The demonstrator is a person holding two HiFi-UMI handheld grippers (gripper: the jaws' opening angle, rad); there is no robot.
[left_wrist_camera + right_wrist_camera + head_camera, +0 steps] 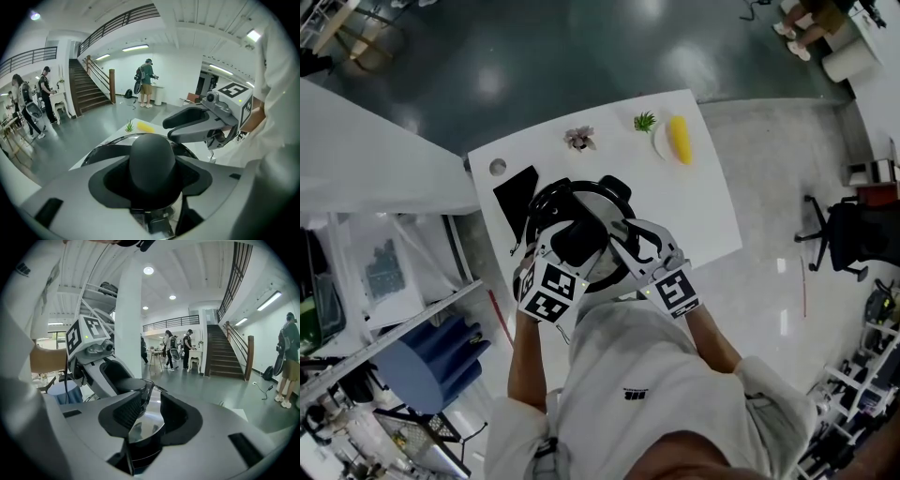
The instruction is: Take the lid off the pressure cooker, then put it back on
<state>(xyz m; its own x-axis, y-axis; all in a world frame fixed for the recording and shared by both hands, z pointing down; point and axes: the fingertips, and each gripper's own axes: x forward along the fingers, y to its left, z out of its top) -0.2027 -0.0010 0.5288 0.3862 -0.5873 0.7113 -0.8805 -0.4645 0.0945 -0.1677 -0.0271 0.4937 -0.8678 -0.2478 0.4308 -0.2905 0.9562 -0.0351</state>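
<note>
Your left gripper (574, 246) is clamped on the black knob (152, 161), jaws about half apart and pads snug on both sides of it. The lid (117, 139) rests on the pressure cooker (581, 190) right under that gripper, on the white table (703, 206). Your right gripper (151, 411) sits just across the knob from the left one, jaws part open with the lid's shiny steel edge in the gap, pads not biting on it.

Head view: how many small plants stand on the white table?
2. A pinkish one near the table's far edge, and a green one to its right, beside the plate holding something yellow. The pressure cooker could hide another.
</note>
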